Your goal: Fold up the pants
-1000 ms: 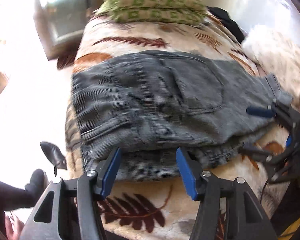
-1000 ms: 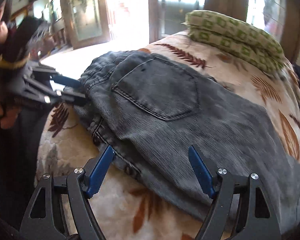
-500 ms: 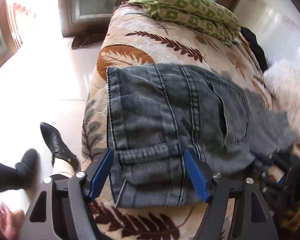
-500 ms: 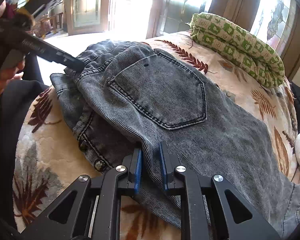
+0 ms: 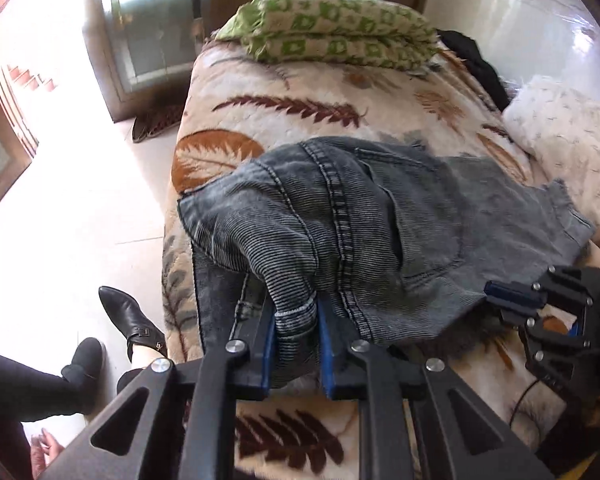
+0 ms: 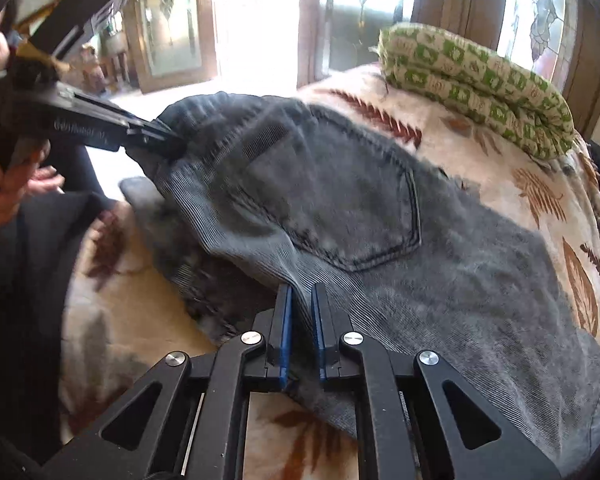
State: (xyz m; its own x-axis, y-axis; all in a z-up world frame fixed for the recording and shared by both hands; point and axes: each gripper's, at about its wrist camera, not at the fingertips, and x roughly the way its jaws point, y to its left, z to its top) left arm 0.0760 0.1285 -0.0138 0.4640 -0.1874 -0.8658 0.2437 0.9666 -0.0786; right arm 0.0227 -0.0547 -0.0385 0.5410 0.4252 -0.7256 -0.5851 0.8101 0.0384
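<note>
Both pinching the near edge of the pants (image 5: 380,216) on the bed (image 5: 300,80): left tool (image 5: 296,344) gripping bunched waistband, right tool (image 6: 301,320) clamping the hip edge. Long axis running rightward, legs trailing past the right tool.
</note>
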